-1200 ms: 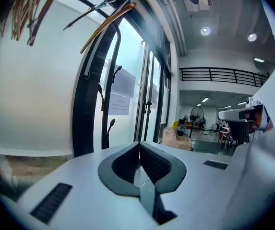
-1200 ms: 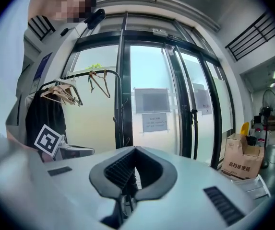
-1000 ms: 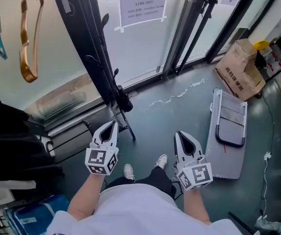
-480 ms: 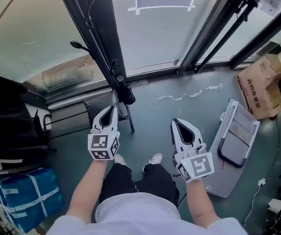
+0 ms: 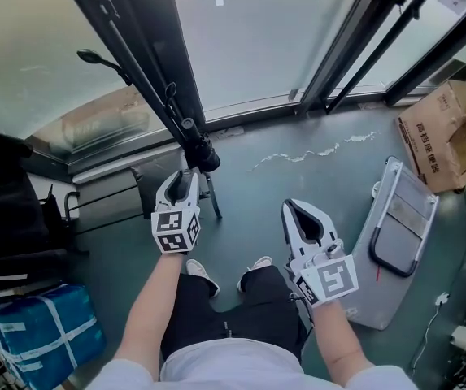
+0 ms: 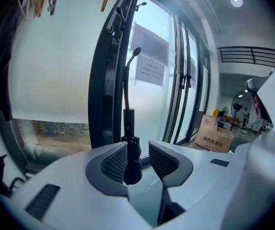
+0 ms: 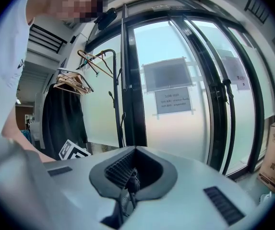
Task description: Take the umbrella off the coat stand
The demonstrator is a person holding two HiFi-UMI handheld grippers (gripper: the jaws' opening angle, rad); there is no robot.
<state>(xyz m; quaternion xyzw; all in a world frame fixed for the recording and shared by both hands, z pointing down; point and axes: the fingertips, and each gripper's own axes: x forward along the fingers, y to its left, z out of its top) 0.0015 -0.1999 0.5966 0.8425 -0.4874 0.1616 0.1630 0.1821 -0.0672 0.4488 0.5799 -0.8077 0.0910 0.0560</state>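
Both fingers of your left gripper (image 6: pixel 138 151) have just been opening, apart around the lower end of the umbrella (image 6: pixel 130 164). Fingers of your right gripper (image 7: pixel 134 153) are together.

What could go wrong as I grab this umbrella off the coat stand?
The left gripper, whose jaws have just been opening, has only the umbrella's knobbed lower end between its pads, not yet clamped; closing that low may let it slip out. The umbrella hangs close along the coat stand, so pulling could snag on it or rock the stand.
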